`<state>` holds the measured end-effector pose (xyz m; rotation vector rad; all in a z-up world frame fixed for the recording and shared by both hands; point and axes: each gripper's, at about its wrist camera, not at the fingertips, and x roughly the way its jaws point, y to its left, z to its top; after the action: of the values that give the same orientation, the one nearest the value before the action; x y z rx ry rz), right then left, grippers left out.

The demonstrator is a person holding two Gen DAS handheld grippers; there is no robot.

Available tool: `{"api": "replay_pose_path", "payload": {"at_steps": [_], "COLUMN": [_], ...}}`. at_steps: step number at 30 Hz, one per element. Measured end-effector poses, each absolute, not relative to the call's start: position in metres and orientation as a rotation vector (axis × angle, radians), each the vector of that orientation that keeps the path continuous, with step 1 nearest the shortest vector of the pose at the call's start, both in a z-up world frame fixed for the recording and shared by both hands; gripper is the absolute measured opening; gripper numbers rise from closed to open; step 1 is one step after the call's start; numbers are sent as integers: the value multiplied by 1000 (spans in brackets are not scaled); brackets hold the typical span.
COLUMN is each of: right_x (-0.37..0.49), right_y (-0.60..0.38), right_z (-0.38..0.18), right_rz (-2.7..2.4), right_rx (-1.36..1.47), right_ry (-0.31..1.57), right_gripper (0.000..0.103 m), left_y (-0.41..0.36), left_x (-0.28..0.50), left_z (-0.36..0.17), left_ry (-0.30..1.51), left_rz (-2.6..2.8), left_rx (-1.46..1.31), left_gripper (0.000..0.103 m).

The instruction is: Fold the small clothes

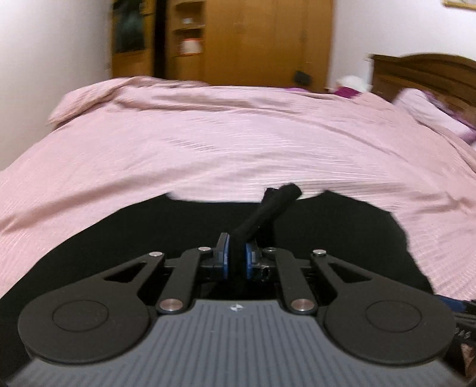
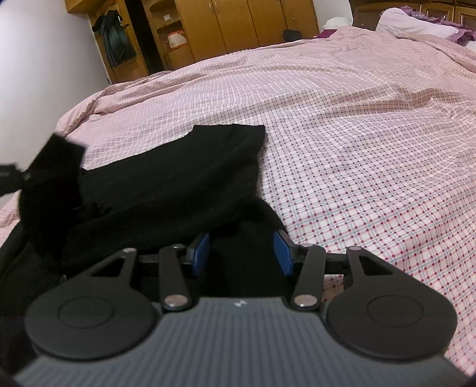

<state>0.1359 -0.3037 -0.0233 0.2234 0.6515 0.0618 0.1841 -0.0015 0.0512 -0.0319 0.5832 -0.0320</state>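
The left gripper [image 1: 237, 262] has its jaws drawn close together on a twisted strip of the black garment [image 1: 327, 226], which rises from between the blue pads [image 1: 225, 262] and juts up and forward, so this edge is pinched and lifted off the bed. The right gripper [image 2: 241, 253] stands with its jaws wide apart; black cloth lies in the gap between its pads [image 2: 284, 253], but they do not appear to press on it, so it looks free rather than gripping. Outward from there, in the right wrist view the black garment [image 2: 184, 175] spreads flat across the near left part of the pink checked bedspread [image 2: 372, 148], with one short squared end reaching away from the camera, perhaps a sleeve or a leg; its kind cannot be told. A blurred dark lump at the far left of that view seems to be the raised cloth with the left gripper on it. Beyond the bedspread [image 1: 238, 134] stand a wooden wardrobe [image 1: 253, 41], a headboard [image 1: 431, 74] and pillows [image 2: 416, 23]. By my reading the fold is early: the piece is laid out and one edge is taken up, but no clean crease or stacked layer shows, so carrying that edge over, flattening it, and any further folds remain.
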Motion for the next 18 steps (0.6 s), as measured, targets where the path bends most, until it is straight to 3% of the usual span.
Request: {"api": "replay_pose_path", "payload": {"at_steps": [12, 18], "right_x": [138, 139], "right_y": [-298, -295], "right_z": [-27, -26], "right_rz": [55, 49], "right_rx": [177, 153], "right_ry": [668, 676], "right_gripper": [50, 50], "left_y": [93, 119], "left_x": [144, 131], "left_z": [4, 9], "left_ry": [722, 703], "left_rz": [166, 104], "left_rx": [-128, -223], "left_gripper": [14, 14]}}
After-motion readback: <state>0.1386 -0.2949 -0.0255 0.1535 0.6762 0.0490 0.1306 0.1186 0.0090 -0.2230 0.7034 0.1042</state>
